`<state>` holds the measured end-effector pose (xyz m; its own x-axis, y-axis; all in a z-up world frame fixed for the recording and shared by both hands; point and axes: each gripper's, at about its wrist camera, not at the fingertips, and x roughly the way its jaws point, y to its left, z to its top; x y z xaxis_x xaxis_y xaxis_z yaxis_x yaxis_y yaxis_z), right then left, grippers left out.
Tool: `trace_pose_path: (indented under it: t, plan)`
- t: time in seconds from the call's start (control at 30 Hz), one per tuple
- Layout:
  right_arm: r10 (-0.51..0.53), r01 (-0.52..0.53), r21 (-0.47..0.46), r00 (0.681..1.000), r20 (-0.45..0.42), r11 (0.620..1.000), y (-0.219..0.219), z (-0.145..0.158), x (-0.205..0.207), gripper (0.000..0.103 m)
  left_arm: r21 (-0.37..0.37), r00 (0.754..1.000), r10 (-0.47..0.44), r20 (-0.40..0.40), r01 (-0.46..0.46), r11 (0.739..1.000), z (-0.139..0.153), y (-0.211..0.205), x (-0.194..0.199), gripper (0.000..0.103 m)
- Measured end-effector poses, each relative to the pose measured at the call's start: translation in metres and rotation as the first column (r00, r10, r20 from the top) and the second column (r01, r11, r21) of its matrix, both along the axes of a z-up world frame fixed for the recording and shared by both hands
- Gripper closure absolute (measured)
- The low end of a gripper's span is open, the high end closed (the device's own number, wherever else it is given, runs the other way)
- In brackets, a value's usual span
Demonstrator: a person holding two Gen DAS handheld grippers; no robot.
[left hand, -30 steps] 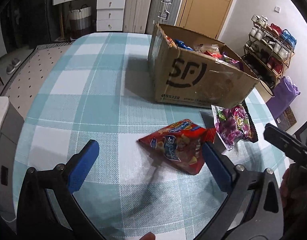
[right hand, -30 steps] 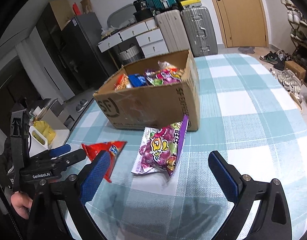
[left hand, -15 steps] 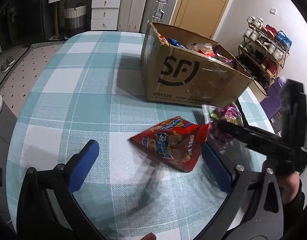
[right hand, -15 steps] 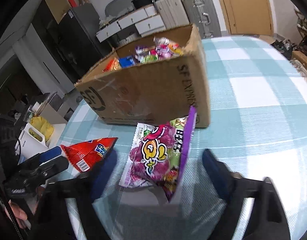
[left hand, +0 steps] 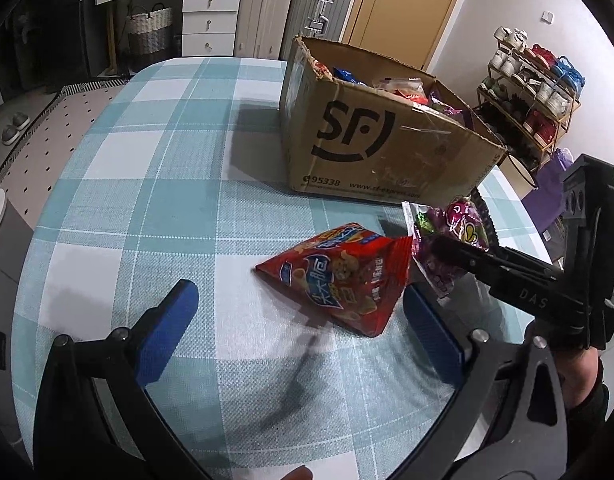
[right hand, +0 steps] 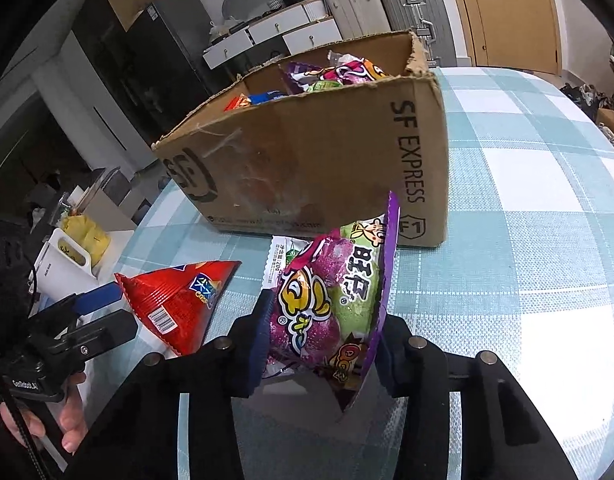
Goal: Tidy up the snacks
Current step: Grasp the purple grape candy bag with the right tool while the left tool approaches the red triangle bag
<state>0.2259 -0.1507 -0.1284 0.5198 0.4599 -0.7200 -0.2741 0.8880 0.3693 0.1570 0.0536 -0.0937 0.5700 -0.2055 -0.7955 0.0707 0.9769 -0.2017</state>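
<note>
A red snack bag (left hand: 343, 280) lies on the checked tablecloth, between and just ahead of the fingers of my open left gripper (left hand: 303, 328); it also shows in the right wrist view (right hand: 179, 304). My right gripper (right hand: 323, 340) is shut on a purple candy bag (right hand: 327, 312), whose far end still rests on the table; that bag also shows in the left wrist view (left hand: 455, 240). An open SF cardboard box (left hand: 371, 152) holding several snack packets stands just behind both bags, and its corner faces the right wrist view (right hand: 315, 160).
The table (left hand: 147, 208) has a teal and white checked cloth. Its right edge (left hand: 523, 216) runs close behind the candy bag. Suitcases, drawers and a door stand beyond the table. A shoe rack (left hand: 531, 92) is at the right.
My right gripper has moved forward onto the purple candy bag and closed on it. My left gripper has come slightly closer to the red bag and stays open.
</note>
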Motion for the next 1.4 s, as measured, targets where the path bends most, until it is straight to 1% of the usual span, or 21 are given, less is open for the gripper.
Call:
trace_pose_path:
  t: [0.4,0.77,1.07,1.4]
  plan:
    - [0.003,-0.003,0.021,1.0,0.009,1.0,-0.009,0.001,-0.009,0.059,0.009,1.0,-0.004,-0.007,0.004,1.0,0.001,-0.002,-0.003,0.001]
    - [-0.008,0.007,0.041,1.0,0.023,0.999,-0.024,0.007,-0.025,0.059,0.028,1.0,-0.023,-0.015,0.023,0.999,0.003,-0.018,0.001,0.001]
    - [-0.017,0.016,0.041,0.999,0.029,0.999,-0.035,0.009,-0.035,0.059,0.046,0.999,-0.039,-0.032,0.04,0.998,0.0,-0.031,0.016,0.001]
    - [-0.035,0.033,0.062,0.999,0.019,0.998,-0.046,0.006,-0.042,0.059,0.063,0.997,-0.027,-0.07,0.031,0.998,-0.015,-0.036,0.038,0.001]
